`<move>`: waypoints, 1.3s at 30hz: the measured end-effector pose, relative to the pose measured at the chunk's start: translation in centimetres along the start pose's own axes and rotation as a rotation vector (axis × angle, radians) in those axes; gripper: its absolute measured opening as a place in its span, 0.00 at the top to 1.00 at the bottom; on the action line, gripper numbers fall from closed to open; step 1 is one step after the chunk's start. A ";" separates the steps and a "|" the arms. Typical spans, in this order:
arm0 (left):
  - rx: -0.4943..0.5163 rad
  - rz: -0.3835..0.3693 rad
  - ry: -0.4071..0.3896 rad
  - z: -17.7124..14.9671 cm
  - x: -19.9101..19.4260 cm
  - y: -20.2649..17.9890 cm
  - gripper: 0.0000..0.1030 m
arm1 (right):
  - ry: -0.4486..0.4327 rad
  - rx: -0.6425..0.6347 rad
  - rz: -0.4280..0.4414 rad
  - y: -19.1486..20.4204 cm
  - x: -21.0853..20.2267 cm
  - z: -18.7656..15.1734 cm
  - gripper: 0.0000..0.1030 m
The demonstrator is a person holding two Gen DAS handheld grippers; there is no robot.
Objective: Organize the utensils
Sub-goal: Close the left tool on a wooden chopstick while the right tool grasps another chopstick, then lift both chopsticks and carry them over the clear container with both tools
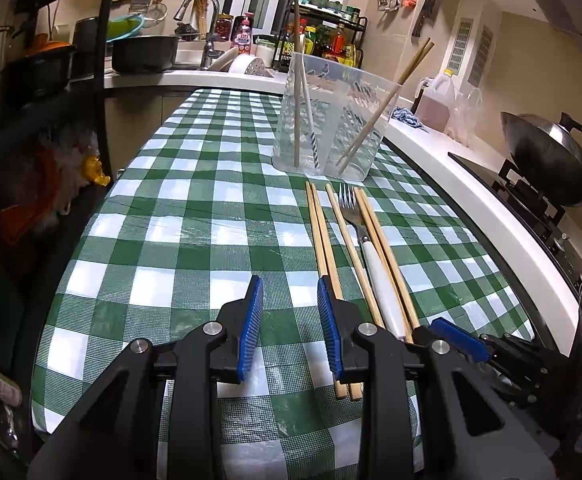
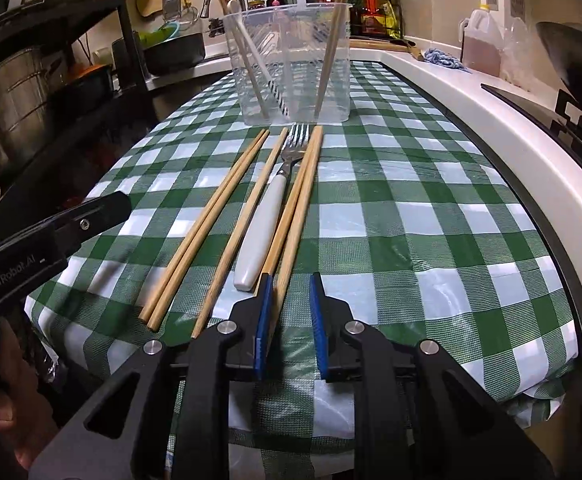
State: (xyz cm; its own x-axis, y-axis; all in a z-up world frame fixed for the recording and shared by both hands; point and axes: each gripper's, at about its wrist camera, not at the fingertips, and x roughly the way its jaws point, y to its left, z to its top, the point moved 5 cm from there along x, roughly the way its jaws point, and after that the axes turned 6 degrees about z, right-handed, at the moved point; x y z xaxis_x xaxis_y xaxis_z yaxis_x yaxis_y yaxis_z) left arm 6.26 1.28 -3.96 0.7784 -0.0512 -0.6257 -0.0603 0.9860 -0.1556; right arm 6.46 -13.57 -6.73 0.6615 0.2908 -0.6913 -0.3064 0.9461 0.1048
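A clear plastic container [image 1: 331, 120] stands on the green checked tablecloth; it holds several chopsticks and a striped straw, and shows in the right wrist view [image 2: 291, 68] too. In front of it lie several wooden chopsticks [image 1: 323, 236] [image 2: 207, 224] and a white-handled fork [image 1: 375, 264] [image 2: 267, 216], side by side. My left gripper [image 1: 290, 294] is open and empty, just left of the leftmost chopstick pair. My right gripper [image 2: 290, 288] is open, low over the table, with the near end of the rightmost chopstick [image 2: 295, 236] between its jaws.
A white counter edge [image 2: 491, 120] runs along the table's right side, with a stove and wok [image 1: 551, 160] beyond. A sink, pots and a spice rack [image 1: 323, 36] stand at the back. A dark shelf unit [image 2: 31, 80] is on the left.
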 end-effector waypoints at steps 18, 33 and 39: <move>0.156 0.016 0.087 -2.7 2.2 -3.2 0.81 | -0.016 0.051 -0.091 -4.4 -1.2 -0.3 0.94; 0.161 0.069 0.072 -2.4 2.3 -2.0 0.93 | -0.026 0.035 -0.098 -4.6 -1.1 -0.2 0.94; 0.159 0.069 0.062 -2.4 2.4 -2.2 0.93 | -0.036 0.044 -0.090 -4.6 -1.1 -0.2 0.94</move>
State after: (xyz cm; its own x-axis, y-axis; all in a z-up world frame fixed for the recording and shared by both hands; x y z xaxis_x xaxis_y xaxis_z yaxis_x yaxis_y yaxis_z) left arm 6.71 -1.37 -6.97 0.7354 0.0124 -0.6775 -0.0086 0.9999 0.0089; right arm 6.99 -18.27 -6.63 0.7096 0.2081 -0.6732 -0.2146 0.9738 0.0749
